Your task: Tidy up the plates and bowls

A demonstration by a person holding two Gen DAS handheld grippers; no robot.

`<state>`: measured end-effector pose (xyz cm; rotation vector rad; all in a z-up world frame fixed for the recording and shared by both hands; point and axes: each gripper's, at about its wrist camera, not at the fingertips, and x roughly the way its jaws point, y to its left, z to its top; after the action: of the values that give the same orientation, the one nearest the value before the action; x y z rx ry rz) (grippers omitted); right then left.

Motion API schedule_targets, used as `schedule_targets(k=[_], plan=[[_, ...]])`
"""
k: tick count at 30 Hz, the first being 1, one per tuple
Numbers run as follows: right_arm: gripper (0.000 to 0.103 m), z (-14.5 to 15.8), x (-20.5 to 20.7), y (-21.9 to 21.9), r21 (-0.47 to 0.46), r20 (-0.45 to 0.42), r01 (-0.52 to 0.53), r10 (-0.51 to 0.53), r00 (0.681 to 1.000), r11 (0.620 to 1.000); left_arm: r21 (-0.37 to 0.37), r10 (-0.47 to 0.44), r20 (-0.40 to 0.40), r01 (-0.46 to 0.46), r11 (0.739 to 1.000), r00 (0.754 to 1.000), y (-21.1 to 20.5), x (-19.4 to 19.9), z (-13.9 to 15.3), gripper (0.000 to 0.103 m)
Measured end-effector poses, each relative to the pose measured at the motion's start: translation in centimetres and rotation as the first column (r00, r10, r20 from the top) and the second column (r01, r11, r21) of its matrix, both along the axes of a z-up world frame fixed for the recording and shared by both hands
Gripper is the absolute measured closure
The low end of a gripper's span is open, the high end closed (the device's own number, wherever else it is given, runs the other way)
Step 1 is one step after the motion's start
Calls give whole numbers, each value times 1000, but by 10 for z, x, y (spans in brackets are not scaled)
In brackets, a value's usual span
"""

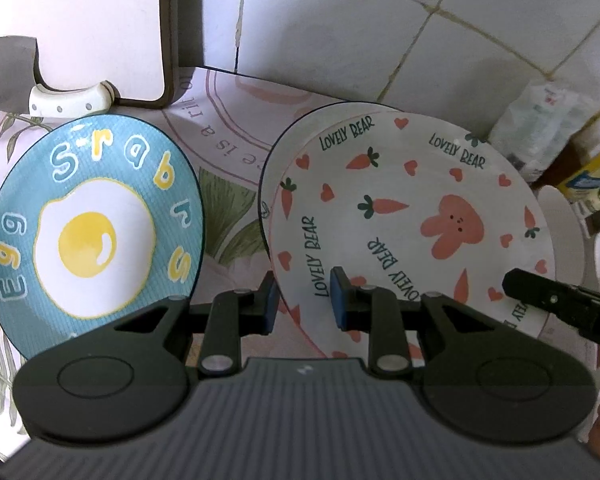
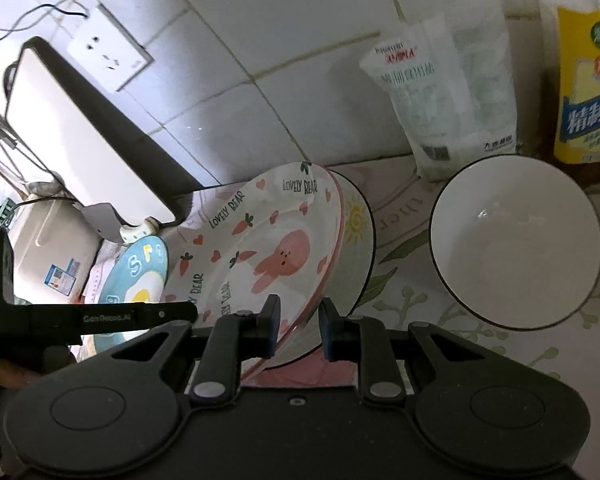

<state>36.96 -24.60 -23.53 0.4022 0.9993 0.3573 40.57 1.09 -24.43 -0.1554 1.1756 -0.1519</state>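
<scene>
Two grippers grasp one item: the rabbit plate (image 1: 412, 216), printed with carrots and hearts, is clamped at opposite edges. The left gripper (image 1: 304, 300) is clenched on its near rim, one pad over the face, one outside. The right gripper (image 2: 298, 330) is clenched on the rim at the other side. The plate sits tilted over a dark-rimmed sun plate (image 2: 358, 232) on the patterned tablecloth (image 1: 228, 208). The blue egg plate (image 1: 96, 220) lies just left, apart. A white bowl (image 2: 516, 244) stands right, near a yellow-labelled bottle (image 2: 586, 92) and a white pouch (image 2: 448, 96) against the tiled wall (image 1: 340, 20)
</scene>
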Motion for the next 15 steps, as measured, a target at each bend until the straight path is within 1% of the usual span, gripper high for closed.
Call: schedule_targets(k=[9,15], plan=[[78,-12,23,9,-31,-55,-1,-1,998,1000,40,20,-65,-18,999,998,-1,14,-3,78],[79,-10,28,22,-161,-38,-50,44,998,986,52,21,-103,-16,999,994,-7,17,-2,78]])
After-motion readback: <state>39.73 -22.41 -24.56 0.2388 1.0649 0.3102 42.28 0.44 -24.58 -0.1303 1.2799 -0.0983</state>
